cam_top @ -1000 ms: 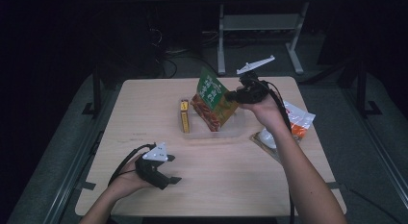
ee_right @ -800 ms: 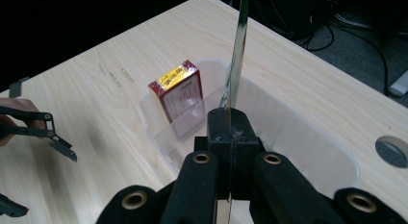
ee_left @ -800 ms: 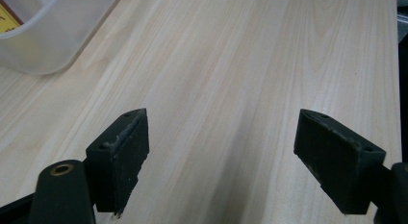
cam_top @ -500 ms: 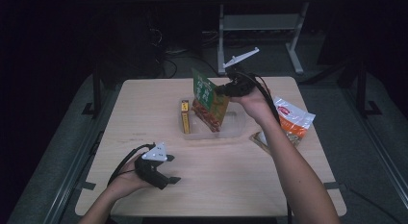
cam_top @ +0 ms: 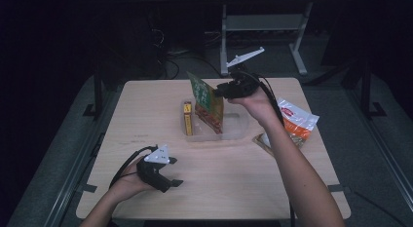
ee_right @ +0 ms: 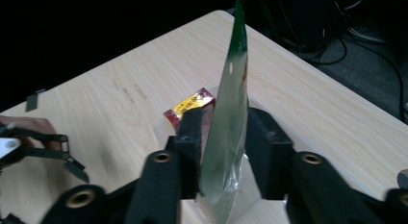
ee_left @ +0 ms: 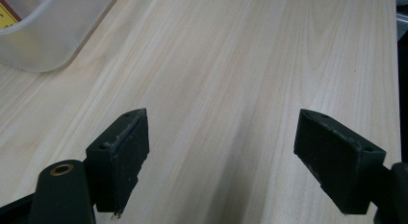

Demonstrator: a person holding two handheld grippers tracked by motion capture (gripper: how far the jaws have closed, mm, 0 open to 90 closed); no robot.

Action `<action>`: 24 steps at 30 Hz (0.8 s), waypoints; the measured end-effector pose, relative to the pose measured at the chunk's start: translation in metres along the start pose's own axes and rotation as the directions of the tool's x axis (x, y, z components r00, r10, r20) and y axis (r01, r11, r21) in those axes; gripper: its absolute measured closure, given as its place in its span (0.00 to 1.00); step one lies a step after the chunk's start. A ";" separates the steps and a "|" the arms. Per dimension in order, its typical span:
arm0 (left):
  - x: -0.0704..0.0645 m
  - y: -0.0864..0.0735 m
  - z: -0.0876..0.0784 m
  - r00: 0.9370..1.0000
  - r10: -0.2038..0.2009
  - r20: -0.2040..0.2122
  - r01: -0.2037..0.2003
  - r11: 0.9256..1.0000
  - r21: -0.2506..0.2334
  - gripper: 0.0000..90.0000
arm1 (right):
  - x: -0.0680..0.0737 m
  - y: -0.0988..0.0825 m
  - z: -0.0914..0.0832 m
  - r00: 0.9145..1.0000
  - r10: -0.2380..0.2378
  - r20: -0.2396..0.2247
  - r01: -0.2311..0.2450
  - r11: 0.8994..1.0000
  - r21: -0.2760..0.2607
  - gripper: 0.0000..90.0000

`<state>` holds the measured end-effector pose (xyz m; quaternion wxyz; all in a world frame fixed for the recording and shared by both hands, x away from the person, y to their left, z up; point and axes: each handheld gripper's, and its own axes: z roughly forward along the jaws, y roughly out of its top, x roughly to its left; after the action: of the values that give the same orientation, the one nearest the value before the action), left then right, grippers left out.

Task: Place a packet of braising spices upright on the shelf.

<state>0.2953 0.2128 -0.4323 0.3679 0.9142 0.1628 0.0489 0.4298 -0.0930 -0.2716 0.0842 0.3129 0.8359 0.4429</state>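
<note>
A green snack bag (cam_top: 207, 103) stands nearly upright with its lower end in a clear plastic container (cam_top: 237, 124) at the middle of the table. My right gripper (cam_top: 217, 90) is at the bag's upper right side. In the right gripper view the bag (ee_right: 231, 113) is edge-on between the jaws of my right gripper (ee_right: 223, 132). The jaws have just been opening, and a narrow gap shows beside the bag. A yellow and red box (cam_top: 187, 117) lies in the container's left end. My left gripper (cam_top: 173, 180) rests open on the bare wood near the front left, nothing between its jaws (ee_left: 219, 156).
An orange and white snack bag (cam_top: 297, 122) lies on the table right of the container, behind my right forearm. The container's corner (ee_left: 43, 36) shows at the top left of the left gripper view. Dark floor, cables and a metal stand lie beyond the far edge.
My right gripper carried the green bag left and a little up, turning it from tilted to nearly upright in the container, and its jaws have parted. The left hand kept still.
</note>
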 end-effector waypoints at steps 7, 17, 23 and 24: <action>0.000 0.000 0.001 1.000 -0.024 0.013 0.024 1.000 0.010 0.22 | 0.006 -0.015 -0.019 1.000 -0.015 0.010 0.015 1.000 -0.016 0.51; -0.001 0.000 0.002 0.999 -0.034 0.018 0.033 0.999 0.017 0.20 | 0.010 -0.060 -0.038 0.998 -0.030 0.049 0.031 0.999 -0.029 0.45; -0.001 -0.001 0.002 0.999 -0.042 0.019 0.042 0.999 0.008 0.20 | 0.007 -0.088 -0.043 0.997 -0.027 0.079 0.029 0.999 -0.024 0.45; -0.001 -0.001 0.002 0.999 -0.043 0.020 0.043 0.999 0.008 0.20 | 0.006 -0.092 -0.044 0.997 -0.020 0.080 0.022 1.000 -0.020 0.45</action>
<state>0.2945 0.2115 -0.4344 0.3671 0.9123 0.1790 0.0313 0.3652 -0.1573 -0.3181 0.1256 0.3208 0.8305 0.4377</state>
